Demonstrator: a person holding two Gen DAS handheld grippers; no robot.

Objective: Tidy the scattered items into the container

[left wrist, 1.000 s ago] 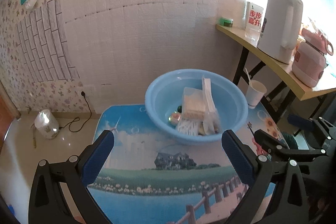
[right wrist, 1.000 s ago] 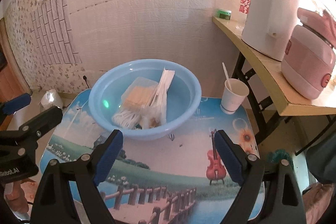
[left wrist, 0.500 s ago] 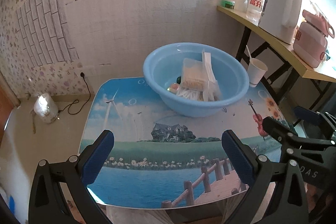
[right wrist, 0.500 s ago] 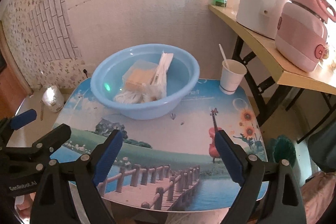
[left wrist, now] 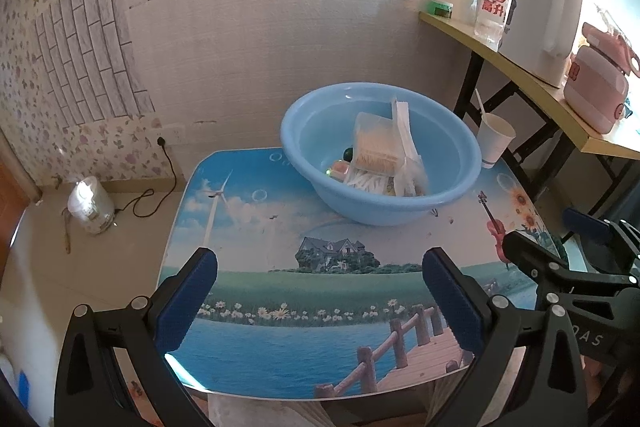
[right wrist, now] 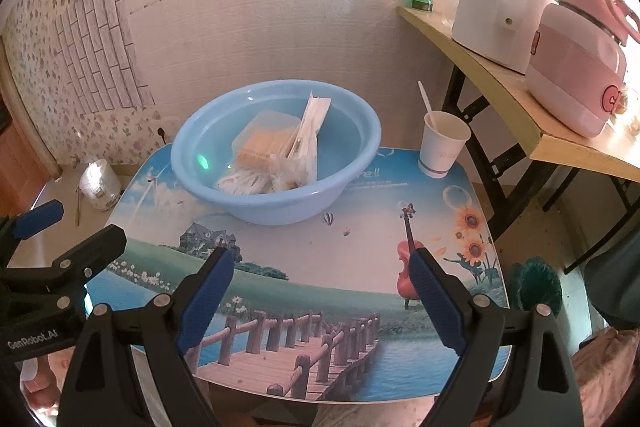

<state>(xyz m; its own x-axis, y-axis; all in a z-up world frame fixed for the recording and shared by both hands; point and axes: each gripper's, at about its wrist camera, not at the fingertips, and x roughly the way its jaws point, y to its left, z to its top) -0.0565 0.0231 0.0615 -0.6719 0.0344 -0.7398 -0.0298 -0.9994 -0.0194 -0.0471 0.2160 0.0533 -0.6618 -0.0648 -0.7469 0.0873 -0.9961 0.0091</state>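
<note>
White brick-pattern wall backs a low table printed with a lake and bridge scene; at its far side sits the basin, and inside it lie the gathered items: a clear box of sticks, a long paper sleeve, a bag of white swabs, and a small red-green bit seen only from the left view; a paper cup with a stick in it stands just beside the basin on the right, the one loose thing left on the tabletop, though whether it counts as clutter I cannot say. Both tools hang over the near edge, well apart from the basin; the left gripper is spread wide and empty, the right gripper likewise wide with nothing between its pads. The tidying looks all but done. If the cup is to go in, the right side is nearer; approach level, close on its wall below the rim, gently so the paper does not crush, keep it upright so the stick stays in, and set it into the free space at the basin's right.
</note>
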